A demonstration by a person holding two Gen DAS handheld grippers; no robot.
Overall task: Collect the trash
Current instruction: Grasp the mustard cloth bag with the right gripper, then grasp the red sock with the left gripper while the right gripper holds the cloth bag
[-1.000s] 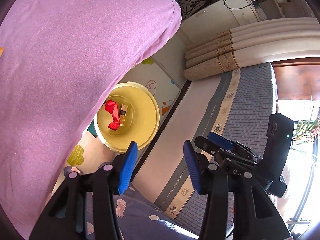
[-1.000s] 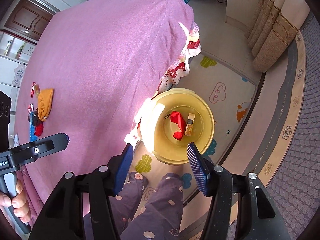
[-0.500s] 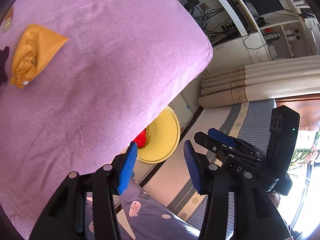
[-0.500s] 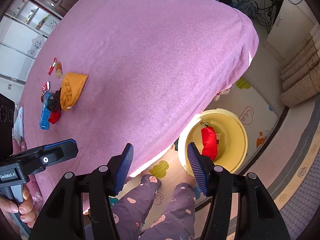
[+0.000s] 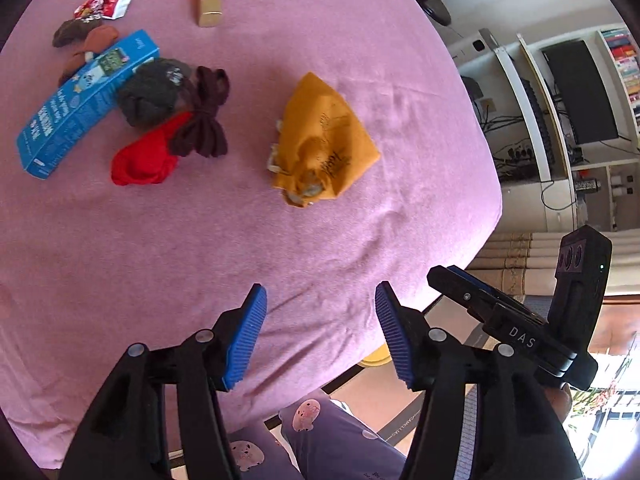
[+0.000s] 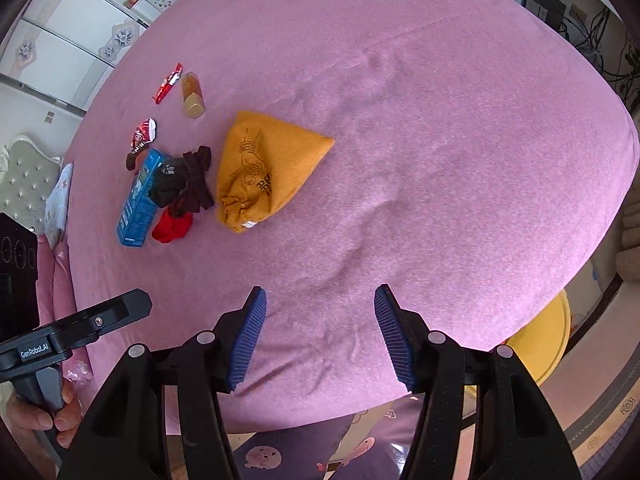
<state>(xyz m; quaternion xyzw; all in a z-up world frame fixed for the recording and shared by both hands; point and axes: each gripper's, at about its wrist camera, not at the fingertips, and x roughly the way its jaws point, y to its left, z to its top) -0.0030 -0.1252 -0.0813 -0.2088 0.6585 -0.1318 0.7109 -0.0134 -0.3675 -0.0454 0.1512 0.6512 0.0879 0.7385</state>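
Observation:
My left gripper (image 5: 320,336) and right gripper (image 6: 318,334) are both open and empty above the near edge of a pink-covered table (image 5: 300,240). On the table lie an orange cloth bag (image 5: 320,144) (image 6: 260,168), a blue carton (image 5: 84,100) (image 6: 140,196), a red scrap (image 5: 144,160) (image 6: 172,228), dark crumpled pieces (image 5: 176,96) (image 6: 180,184), red-white wrappers (image 5: 106,4) (image 6: 144,136) (image 6: 168,82) and a small tan box (image 5: 208,0) (image 6: 193,96). The yellow bin (image 6: 540,344) stands on the floor at the right, mostly hidden by the table.
The person's patterned purple trousers (image 5: 332,440) show below the table edge. Shelves with a monitor (image 5: 580,92) and rolled mats (image 5: 516,252) lie to the right. The left gripper's handle (image 6: 60,340) appears at the right wrist view's left.
Both grippers swung up and left from the yellow bin on the floor to over the table. The trash pile has come into view; the bin is now nearly hidden.

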